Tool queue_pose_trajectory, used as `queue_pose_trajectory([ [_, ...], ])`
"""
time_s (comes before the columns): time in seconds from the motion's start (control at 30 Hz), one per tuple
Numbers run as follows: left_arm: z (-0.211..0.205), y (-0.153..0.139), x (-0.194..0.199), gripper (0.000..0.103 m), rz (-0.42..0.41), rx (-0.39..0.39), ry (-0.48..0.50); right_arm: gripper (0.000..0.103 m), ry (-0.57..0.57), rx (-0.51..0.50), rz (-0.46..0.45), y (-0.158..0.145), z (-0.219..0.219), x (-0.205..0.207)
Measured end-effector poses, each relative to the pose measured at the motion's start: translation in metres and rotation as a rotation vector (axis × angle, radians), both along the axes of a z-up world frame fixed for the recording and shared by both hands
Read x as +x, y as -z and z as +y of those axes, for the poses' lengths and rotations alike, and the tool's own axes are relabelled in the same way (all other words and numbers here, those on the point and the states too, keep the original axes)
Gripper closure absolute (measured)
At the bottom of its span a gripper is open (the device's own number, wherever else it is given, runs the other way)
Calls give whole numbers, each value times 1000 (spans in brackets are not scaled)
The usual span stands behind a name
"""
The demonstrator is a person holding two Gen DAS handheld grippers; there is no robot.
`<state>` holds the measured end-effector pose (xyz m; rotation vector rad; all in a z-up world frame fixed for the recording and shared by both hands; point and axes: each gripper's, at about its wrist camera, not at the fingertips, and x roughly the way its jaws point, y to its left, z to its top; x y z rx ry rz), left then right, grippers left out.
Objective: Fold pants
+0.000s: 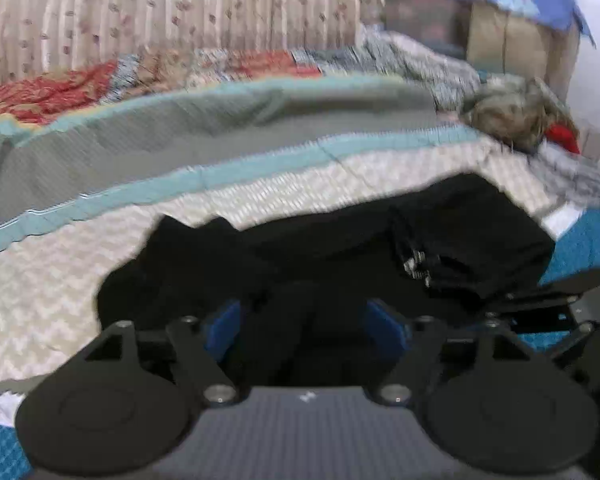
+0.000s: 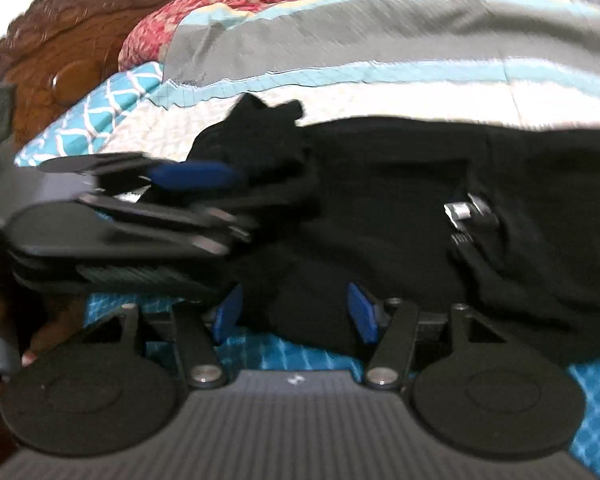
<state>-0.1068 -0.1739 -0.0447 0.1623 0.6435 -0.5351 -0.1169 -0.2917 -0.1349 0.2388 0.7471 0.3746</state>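
Black pants lie bunched on the bed's patterned quilt, with a white-printed label patch showing. They also show in the right wrist view. My left gripper is open, its blue pads either side of the pants' near edge. My right gripper is open too, with black cloth between its blue pads. The left gripper also shows in the right wrist view, lying sideways on the pants at the left. Both views are blurred.
The quilt has grey, teal and cream bands. A carved wooden headboard stands at the left. A curtain, storage boxes and a heap of clothes lie beyond the bed.
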Motion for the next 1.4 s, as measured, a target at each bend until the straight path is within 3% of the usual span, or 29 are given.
queue_pose_trajectory([
  [0.1, 38, -15, 0, 25, 24, -150, -108, 42, 31, 118, -19, -10, -15, 6],
  [0.2, 85, -14, 8, 25, 114, -312, -279, 40, 78, 247, -20, -17, -20, 29],
  [0.27, 113, -6, 13, 25, 179, -407, -377, 33, 104, 314, -9, -16, -19, 50],
  [0.37, 138, 7, 16, 26, 249, -447, -471, 28, 82, 325, 25, -12, -2, 88],
  [0.5, 149, 21, 15, 26, 311, -469, -519, 28, 31, 306, 128, 4, 27, 130],
  [0.53, 150, 23, 16, 26, 320, -468, -524, 35, 14, 299, 155, 9, 34, 134],
  [0.57, 150, 26, 15, 26, 326, -465, -527, 60, 10, 273, 165, 10, 41, 133],
  [0.67, 151, 29, 17, 25, 336, -456, -532, 89, -21, 240, 109, 0, 51, 115],
  [0.83, 147, 26, 27, 25, 341, -469, -520, 90, -26, 169, -69, -39, 49, 65],
  [1.1, 103, 13, 38, 25, 302, -393, -435, 91, 169, 107, -145, -32, 10, 21],
  [1.17, 89, 13, 41, 23, 297, -372, -409, 90, 216, 107, -125, -25, 0, 18],
  [1.3, 63, 23, 50, 21, 317, -319, -374, 85, 196, 134, 81, 18, 0, 46],
  [1.33, 56, 28, 53, 21, 323, -285, -376, 77, 191, 158, 102, 26, -1, 49],
  [1.4, 45, 42, 60, 21, 334, -192, -404, 73, 192, 192, 100, 28, -3, 53],
])
